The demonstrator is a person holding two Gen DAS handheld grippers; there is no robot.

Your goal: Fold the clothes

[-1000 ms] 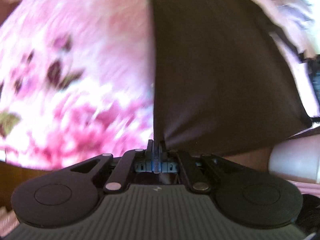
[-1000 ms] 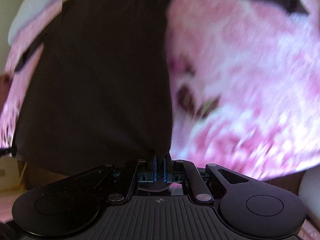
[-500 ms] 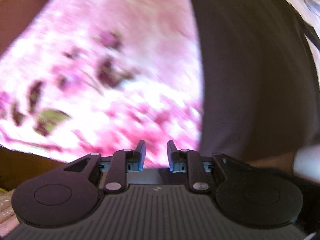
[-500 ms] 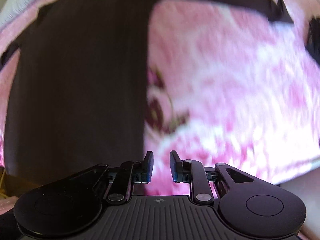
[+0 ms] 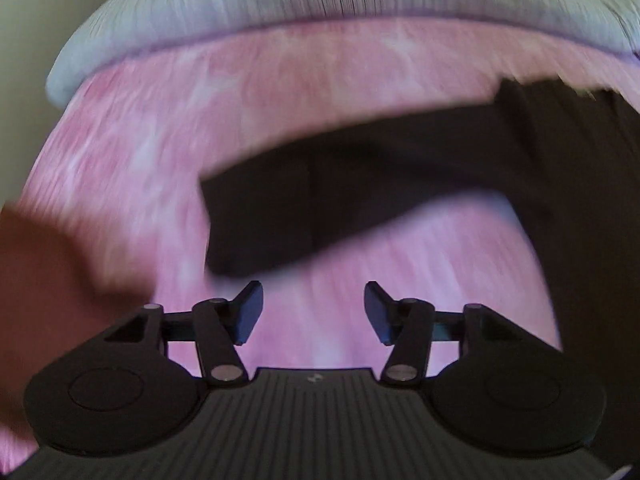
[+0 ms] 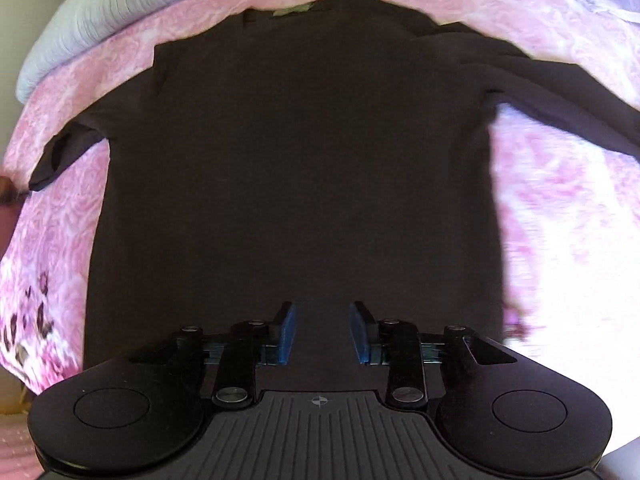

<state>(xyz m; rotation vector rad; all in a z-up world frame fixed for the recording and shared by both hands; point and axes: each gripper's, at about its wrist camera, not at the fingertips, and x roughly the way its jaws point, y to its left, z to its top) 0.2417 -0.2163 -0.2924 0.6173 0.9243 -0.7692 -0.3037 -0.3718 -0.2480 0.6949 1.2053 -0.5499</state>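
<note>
Where collar meets back, green label, writing unreadable.

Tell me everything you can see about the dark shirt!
The dark shirt is long-sleeved, very dark brown or black, and looks like soft plain cloth. It lies spread flat on the pink flowery bedspread, neck opening away from the camera with a small greenish label inside the collar. Both sleeves stretch out sideways; the left wrist view shows one sleeve ending in a cuff. Its hem is nearest the right gripper. Nothing grips it: the fingers there are apart, with only cloth showing behind them.
</note>
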